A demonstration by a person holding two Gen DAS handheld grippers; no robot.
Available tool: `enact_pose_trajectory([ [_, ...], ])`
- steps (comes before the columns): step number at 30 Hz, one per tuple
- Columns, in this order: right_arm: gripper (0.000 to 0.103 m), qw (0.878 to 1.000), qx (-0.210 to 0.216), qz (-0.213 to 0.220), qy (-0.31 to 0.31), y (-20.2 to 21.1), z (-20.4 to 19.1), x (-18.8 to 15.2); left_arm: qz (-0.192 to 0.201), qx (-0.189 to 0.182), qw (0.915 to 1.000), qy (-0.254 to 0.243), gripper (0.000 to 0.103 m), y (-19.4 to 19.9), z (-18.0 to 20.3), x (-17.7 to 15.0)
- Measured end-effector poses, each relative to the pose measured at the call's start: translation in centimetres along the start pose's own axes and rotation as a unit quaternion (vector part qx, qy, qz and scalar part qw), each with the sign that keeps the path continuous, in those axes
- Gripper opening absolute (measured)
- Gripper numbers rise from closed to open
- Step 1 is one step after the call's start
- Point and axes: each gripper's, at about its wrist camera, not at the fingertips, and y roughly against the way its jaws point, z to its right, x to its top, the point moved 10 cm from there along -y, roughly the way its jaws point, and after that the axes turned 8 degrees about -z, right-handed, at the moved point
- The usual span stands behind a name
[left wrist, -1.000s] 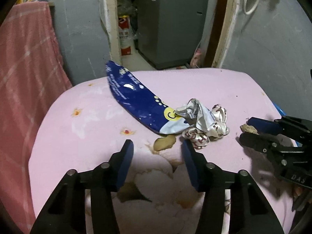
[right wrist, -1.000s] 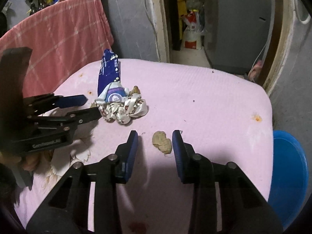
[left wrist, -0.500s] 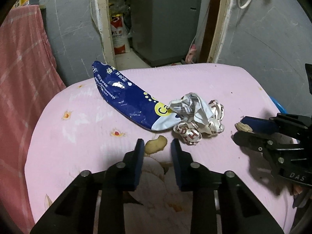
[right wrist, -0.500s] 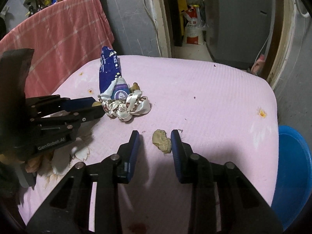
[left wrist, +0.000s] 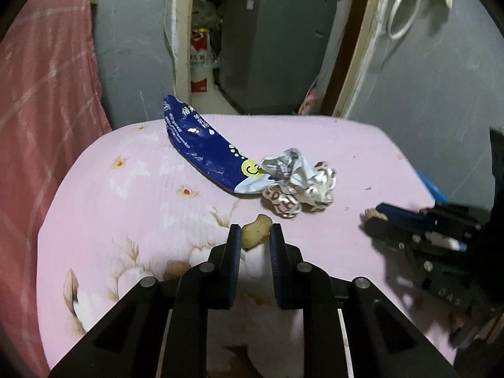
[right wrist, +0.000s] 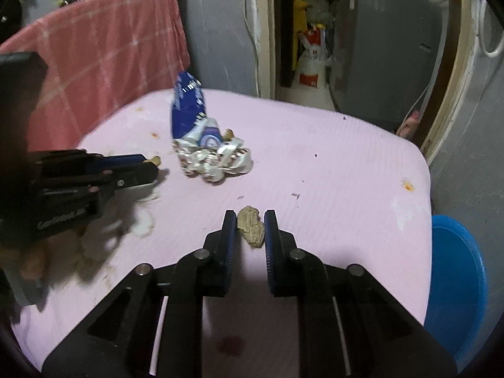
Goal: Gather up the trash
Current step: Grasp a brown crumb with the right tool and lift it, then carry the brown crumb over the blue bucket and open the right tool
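A tan food scrap (left wrist: 255, 232) sits between the pads of my left gripper (left wrist: 255, 236), whose jaws are closing and touch it on both sides. A second tan scrap (right wrist: 250, 225) is pinched the same way in my right gripper (right wrist: 250, 223), whose jaws are also closing. Both grippers are low over the pink flowered tablecloth (left wrist: 126, 204). Just beyond them lie a long blue snack wrapper (left wrist: 204, 151) and a crumpled silver-and-red wrapper (left wrist: 299, 186). In the right wrist view my left gripper (right wrist: 151, 165) shows at the left. In the left wrist view my right gripper (left wrist: 373, 219) shows at the right.
A blue plastic basin (right wrist: 453, 277) stands below the table's right edge. A red checked cloth (left wrist: 41, 94) hangs at the left. Behind the table an open doorway shows a grey appliance (left wrist: 274, 47) and a red-and-white sack (left wrist: 200, 69). Small crumbs dot the tablecloth.
Both grippers have closed from wide apart onto their tan scraps. The left gripper has also shifted forward, bringing its scrap between the fingertips.
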Motion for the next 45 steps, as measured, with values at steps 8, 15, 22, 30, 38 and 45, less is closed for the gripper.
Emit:
enact_pose_trajectory([
  [8, 0.017, 0.99, -0.022, 0.136, -0.021, 7.7, 1.2, -0.4, 0.082, -0.024, 0.9962, 0.017, 0.015, 4.9, 2.7, 0.8],
  [15, 0.017, 0.967, -0.06, 0.244, -0.033, 15.5, 2.3, 0.1, 0.179, -0.05, 0.9825, 0.0, 0.015, 11.1, 7.9, 2.8],
  [22, 0.017, 0.932, -0.117, 0.34, -0.042, 23.4, 4.4, -0.8, 0.265, -0.073, 0.961, -0.028, 0.015, 16.3, 14.7, 4.8],
  [30, 0.017, 0.905, -0.171, 0.385, -0.066, 29.3, 8.8, -3.8, 0.306, -0.106, 0.9443, -0.058, 0.015, 18.7, 21.6, 5.6],
  [38, 0.018, 0.901, -0.201, 0.372, -0.101, 30.6, 13.8, -7.3, 0.275, -0.125, 0.9489, -0.091, 0.015, 15.9, 27.6, 5.7],
  [45, 0.018, 0.912, -0.197, 0.328, -0.145, 27.7, 17.9, -10.2, 0.208, -0.136, 0.9633, -0.101, 0.015, 10.8, 31.2, 4.5],
])
